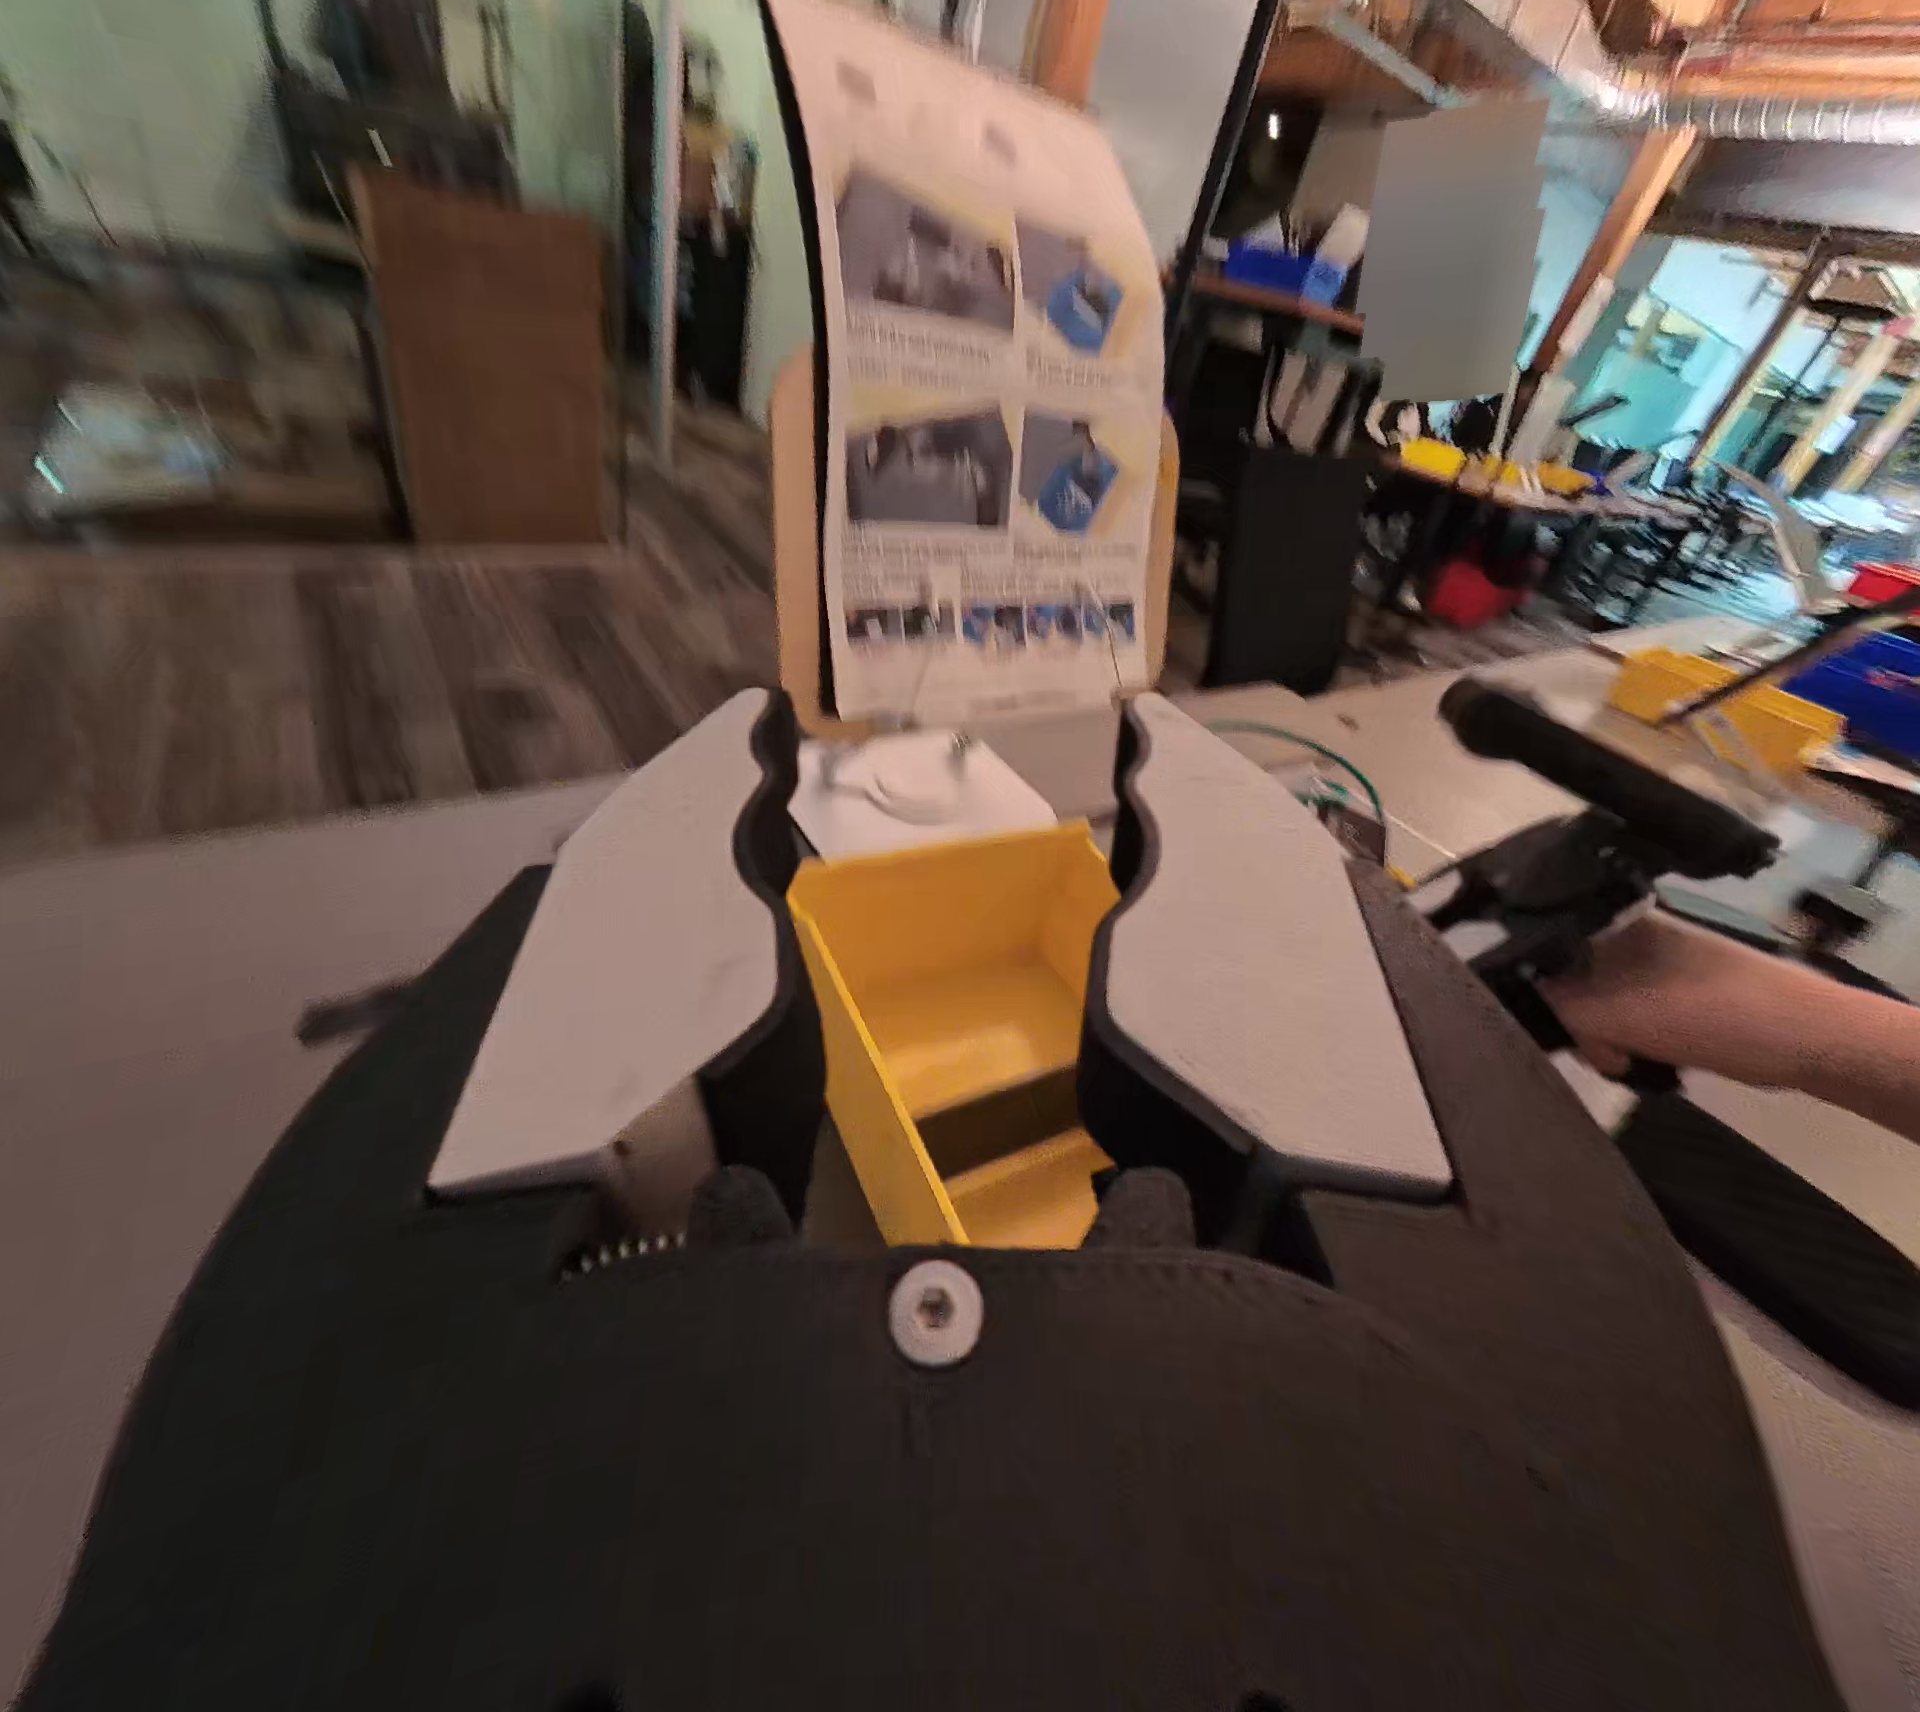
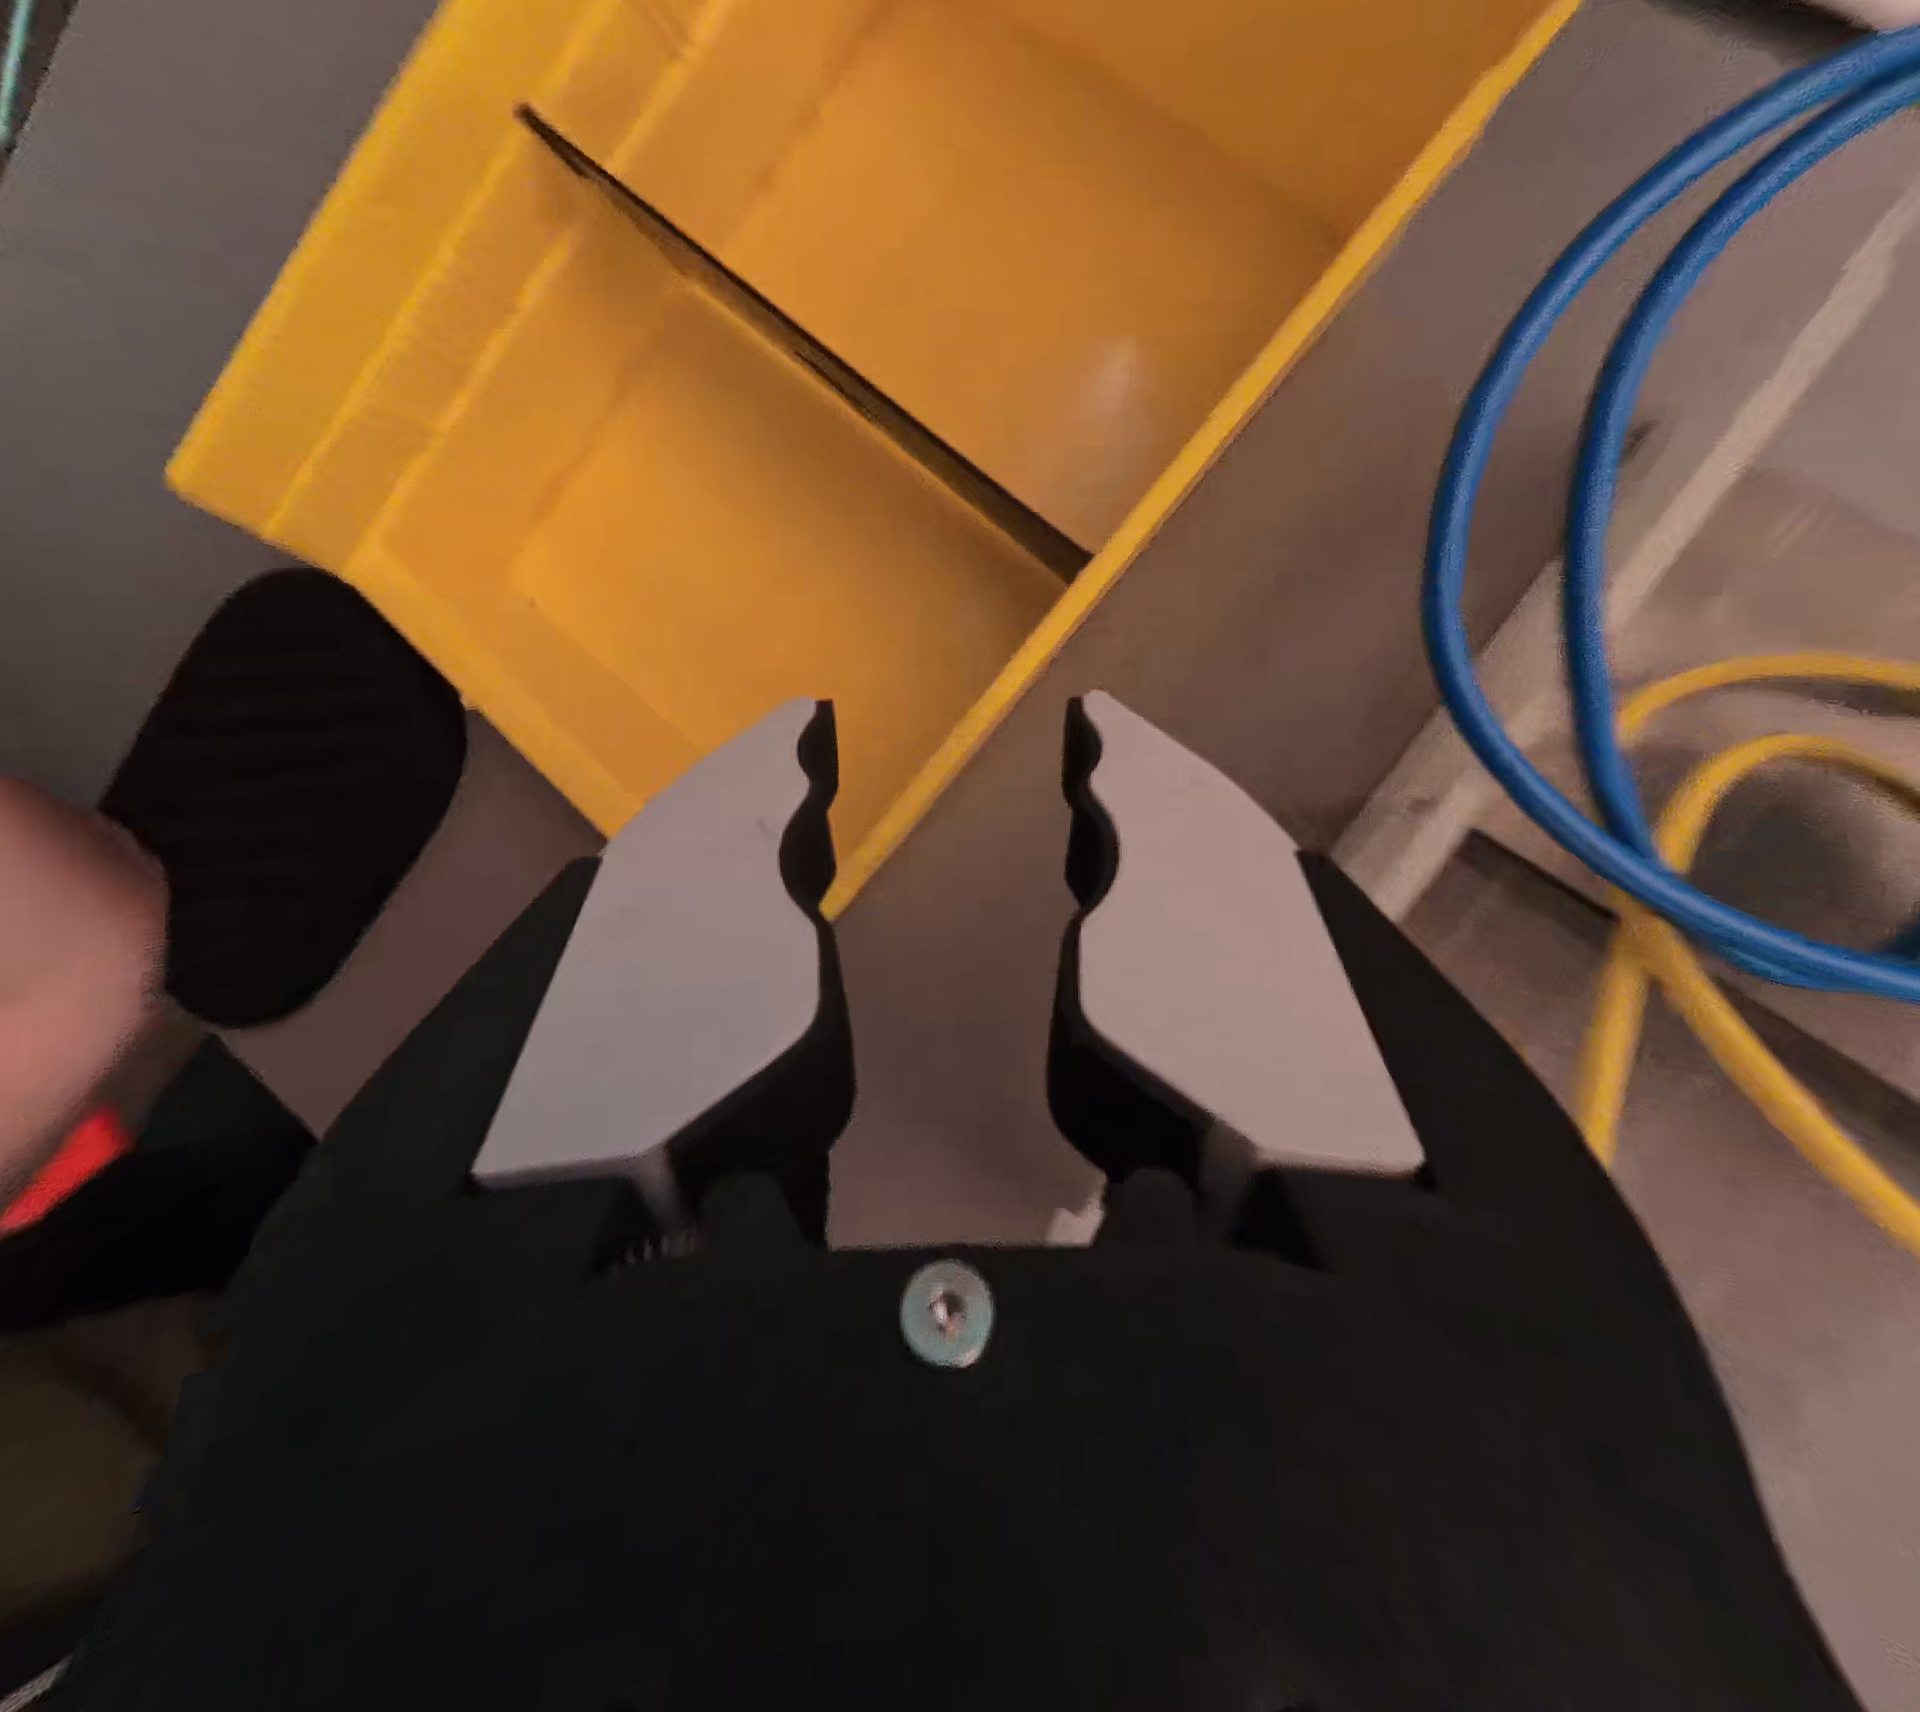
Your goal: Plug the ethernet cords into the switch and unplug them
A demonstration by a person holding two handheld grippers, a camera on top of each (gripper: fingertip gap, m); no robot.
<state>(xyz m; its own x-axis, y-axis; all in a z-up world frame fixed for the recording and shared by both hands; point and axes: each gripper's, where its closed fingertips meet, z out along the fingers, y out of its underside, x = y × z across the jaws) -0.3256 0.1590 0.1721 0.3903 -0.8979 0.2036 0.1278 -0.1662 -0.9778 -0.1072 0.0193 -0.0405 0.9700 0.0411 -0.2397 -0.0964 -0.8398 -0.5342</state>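
Both claws gape apart, holding nothing: left claw (image 1: 940,727), right claw (image 2: 948,712). Empty yellow bin (image 2: 1039,135) sits just ahead of each. Blue cord (image 2: 1455,582) and yellow cord (image 2: 1621,1018) lie loose right of the right claw. Switch not visible; plugging looks unstarted.

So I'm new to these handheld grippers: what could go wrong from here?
The blue cable and yellow cable cross in loops, so grabbing one could drag the other. The right gripper, open and empty, hovers at the yellow bin's rim and might knock it. Both views are motion-blurred, so aiming may suffer.
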